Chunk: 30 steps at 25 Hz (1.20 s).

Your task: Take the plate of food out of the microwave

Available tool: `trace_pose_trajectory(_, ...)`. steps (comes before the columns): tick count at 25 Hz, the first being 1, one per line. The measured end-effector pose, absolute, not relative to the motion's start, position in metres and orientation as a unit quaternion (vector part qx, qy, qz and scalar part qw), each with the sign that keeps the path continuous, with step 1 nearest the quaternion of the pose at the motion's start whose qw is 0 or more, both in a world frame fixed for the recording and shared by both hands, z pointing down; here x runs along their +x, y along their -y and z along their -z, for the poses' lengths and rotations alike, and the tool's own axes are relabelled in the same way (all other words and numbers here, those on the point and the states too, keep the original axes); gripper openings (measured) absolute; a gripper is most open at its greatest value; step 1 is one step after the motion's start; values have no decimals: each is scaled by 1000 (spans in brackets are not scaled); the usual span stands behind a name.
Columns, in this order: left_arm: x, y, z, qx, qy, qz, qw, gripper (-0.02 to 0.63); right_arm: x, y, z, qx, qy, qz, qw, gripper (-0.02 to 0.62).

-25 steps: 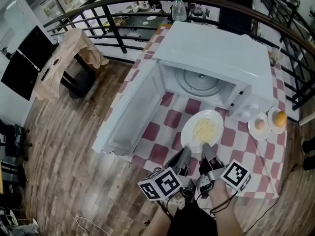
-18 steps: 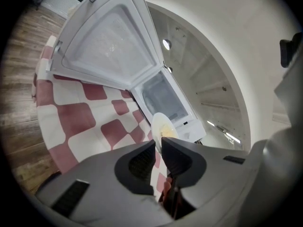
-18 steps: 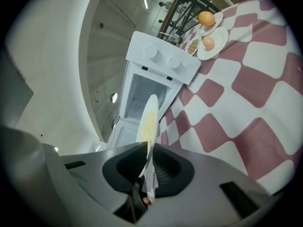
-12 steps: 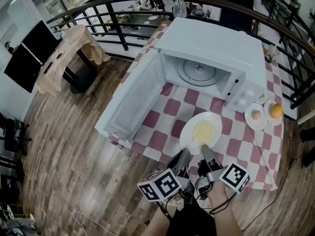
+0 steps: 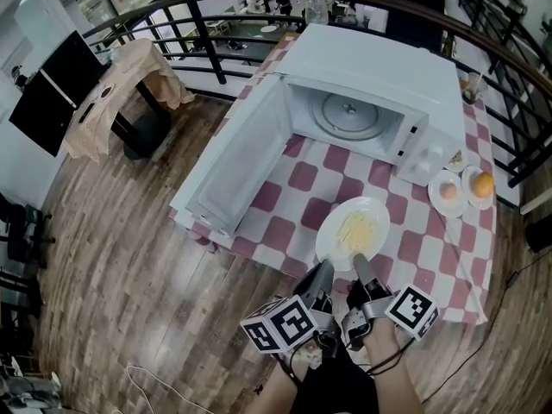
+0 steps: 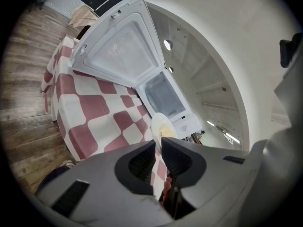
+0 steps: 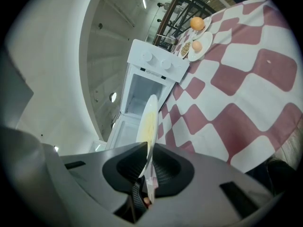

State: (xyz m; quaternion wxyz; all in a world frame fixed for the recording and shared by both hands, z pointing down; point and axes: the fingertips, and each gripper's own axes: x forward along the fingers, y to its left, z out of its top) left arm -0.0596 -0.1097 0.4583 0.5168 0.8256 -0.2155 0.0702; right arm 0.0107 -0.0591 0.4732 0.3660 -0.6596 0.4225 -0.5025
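A white plate (image 5: 352,233) with yellow food hangs level over the red-and-white checked tablecloth (image 5: 285,205), in front of the white microwave (image 5: 379,76). The microwave door (image 5: 237,158) stands wide open to the left, and its glass turntable (image 5: 351,117) is bare. My left gripper (image 5: 323,272) is shut on the plate's near rim, and my right gripper (image 5: 359,266) is shut on the same rim just to the right. In the left gripper view the plate (image 6: 161,126) runs edge-on between the jaws of that gripper (image 6: 157,148). The right gripper view likewise shows the plate (image 7: 147,119) pinched in its gripper (image 7: 147,151).
Two small plates stand right of the microwave, one with an egg (image 5: 448,193) and one with an orange (image 5: 483,185). A water bottle (image 5: 316,9) stands behind the microwave by the black railing (image 5: 198,41). A cloth-draped side table (image 5: 121,80) stands on the wooden floor at left.
Both grippers have drawn the plate back from the microwave toward the table's near edge. Grip and plate attitude are unchanged.
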Motion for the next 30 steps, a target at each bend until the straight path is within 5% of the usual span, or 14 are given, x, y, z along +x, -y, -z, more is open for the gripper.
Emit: trace_pose_trajectory(30,-70,93,-452,828,211,-69,515,74,-1,41,-467,-661,-415,501,374,44)
